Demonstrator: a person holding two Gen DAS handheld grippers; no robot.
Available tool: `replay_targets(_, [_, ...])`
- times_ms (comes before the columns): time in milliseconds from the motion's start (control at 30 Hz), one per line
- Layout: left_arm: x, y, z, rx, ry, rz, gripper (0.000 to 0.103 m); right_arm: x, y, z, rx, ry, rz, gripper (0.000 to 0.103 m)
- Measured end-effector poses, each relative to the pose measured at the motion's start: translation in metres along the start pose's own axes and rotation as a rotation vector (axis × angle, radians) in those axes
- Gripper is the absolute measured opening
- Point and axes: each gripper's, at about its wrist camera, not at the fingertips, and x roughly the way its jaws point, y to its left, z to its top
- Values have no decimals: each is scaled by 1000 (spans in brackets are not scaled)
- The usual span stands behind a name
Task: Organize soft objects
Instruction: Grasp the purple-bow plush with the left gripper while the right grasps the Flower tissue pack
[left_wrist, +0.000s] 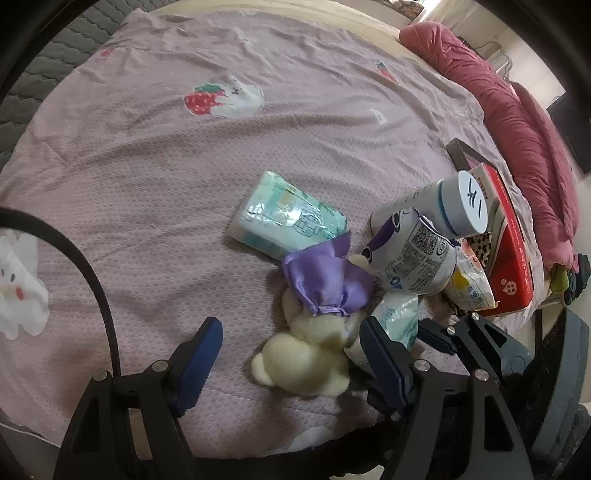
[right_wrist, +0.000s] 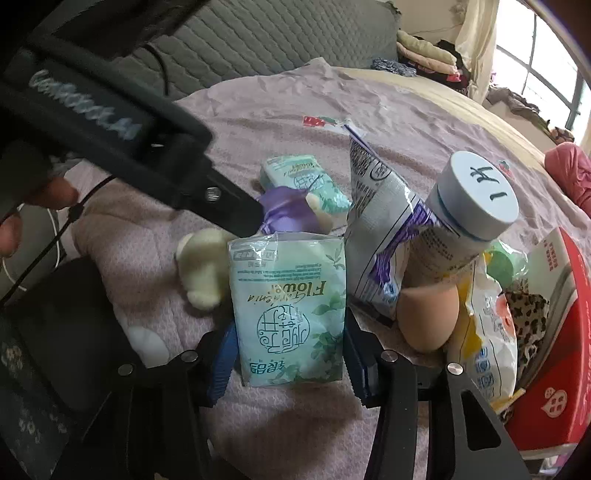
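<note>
A cream plush toy (left_wrist: 306, 358) with a purple bow (left_wrist: 328, 280) lies on the pink bedspread (left_wrist: 166, 177). My left gripper (left_wrist: 291, 354) hangs over it, open, its blue pads apart from the plush on either side. In the right wrist view, a mint-green tissue pack (right_wrist: 288, 306) stands between the blue pads of my right gripper (right_wrist: 288, 354), and both pads touch its sides. A second tissue pack (left_wrist: 288, 221) lies behind the plush. One left gripper finger (right_wrist: 236, 210) reaches down beside the bow (right_wrist: 284, 210).
To the right are a white-and-purple foil bag (right_wrist: 376, 206), a bottle with a white cap (right_wrist: 476, 192), a beige egg-shaped sponge (right_wrist: 428, 317), a yellow-white packet (right_wrist: 487, 332) and a red box (right_wrist: 554, 387). A pink duvet (left_wrist: 517, 122) lies along the far right.
</note>
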Motion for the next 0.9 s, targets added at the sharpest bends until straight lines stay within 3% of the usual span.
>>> replay_targets(367, [35,-17,3,17,60,14,76,-28,-15,-15,47,9,-23,51])
replay_targets(667, [44,-23,3,5,65,-10,47,-50,-26,-21,100,-16,-46,52])
replay_targets(900, [29,-18,-2,-36,31,-51,43,-69,-25,-22,123,-56,-40,52])
